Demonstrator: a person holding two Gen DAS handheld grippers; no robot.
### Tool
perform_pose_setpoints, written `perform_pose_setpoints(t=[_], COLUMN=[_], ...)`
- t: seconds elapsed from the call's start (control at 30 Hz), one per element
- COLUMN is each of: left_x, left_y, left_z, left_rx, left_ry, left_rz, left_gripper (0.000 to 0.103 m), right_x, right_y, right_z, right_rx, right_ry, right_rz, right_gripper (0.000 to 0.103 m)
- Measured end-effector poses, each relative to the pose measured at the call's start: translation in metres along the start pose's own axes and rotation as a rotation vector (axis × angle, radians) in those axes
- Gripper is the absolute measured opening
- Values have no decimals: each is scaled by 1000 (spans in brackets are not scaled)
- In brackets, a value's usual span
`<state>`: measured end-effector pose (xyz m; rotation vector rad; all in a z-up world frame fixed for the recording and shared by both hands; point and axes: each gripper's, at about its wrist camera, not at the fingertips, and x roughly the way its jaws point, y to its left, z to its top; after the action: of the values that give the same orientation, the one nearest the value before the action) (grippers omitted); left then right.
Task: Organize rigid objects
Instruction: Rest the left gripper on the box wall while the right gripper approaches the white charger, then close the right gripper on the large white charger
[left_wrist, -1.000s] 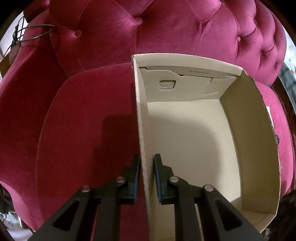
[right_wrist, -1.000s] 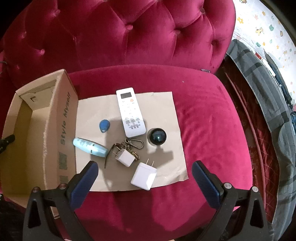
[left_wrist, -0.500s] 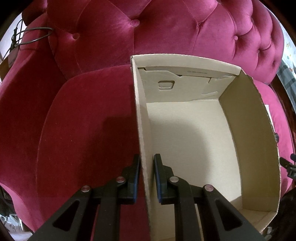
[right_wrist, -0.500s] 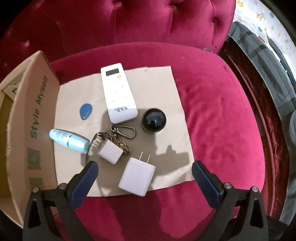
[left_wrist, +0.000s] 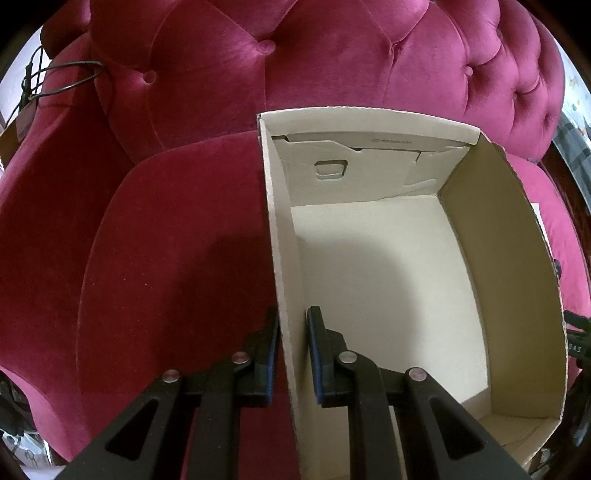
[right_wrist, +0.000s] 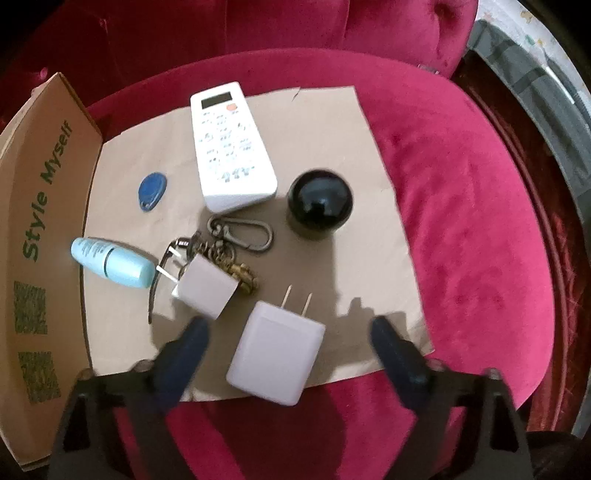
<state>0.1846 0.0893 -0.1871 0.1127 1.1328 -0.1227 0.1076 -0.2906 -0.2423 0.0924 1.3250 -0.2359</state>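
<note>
The left gripper (left_wrist: 292, 350) had its jaws clamped on the near wall of the corrugated cardboard box (left_wrist: 509, 280). The right gripper (right_wrist: 286, 332) hung with jaws spread wide, the smooth white wall charger (right_wrist: 275, 356) lying between them on brown paper (right_wrist: 373, 184) over crimson velvet.

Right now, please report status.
Left gripper shut on box wall. Right gripper open above large charger. Small charger close beside.

My left gripper (left_wrist: 292, 350): black arms, silver rivets, blue-edged pads | my right gripper (right_wrist: 289, 343): black arms, dark blue pads, blurred
</note>
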Motion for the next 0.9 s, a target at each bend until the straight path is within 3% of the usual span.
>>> perform_pose_setpoints(t=[0.07,0.1,0.13,0.5,0.9], left_x=[0,0,0,1,1], left_y=[-1,-2,-2,-2,2], left_z=[0,0,0,-1,-2], left_rx=[0,3,4,9,-18], left_ry=[0,0,0,-2,-5], left_rz=[1,5,6,7,-14], left_gripper=[16,16,16,16,16], right_x=[4,5,6,3,-41], right_y=[-1,-2,-2,-11,4], right_z=[-1,-2,-4,-6,-7], right_rx=[-1,3,8,35,6], right_ry=[16,20,22,10,-37], right_rz=[12,19,35,33,26], right_gripper=[73,53,48,47,47])
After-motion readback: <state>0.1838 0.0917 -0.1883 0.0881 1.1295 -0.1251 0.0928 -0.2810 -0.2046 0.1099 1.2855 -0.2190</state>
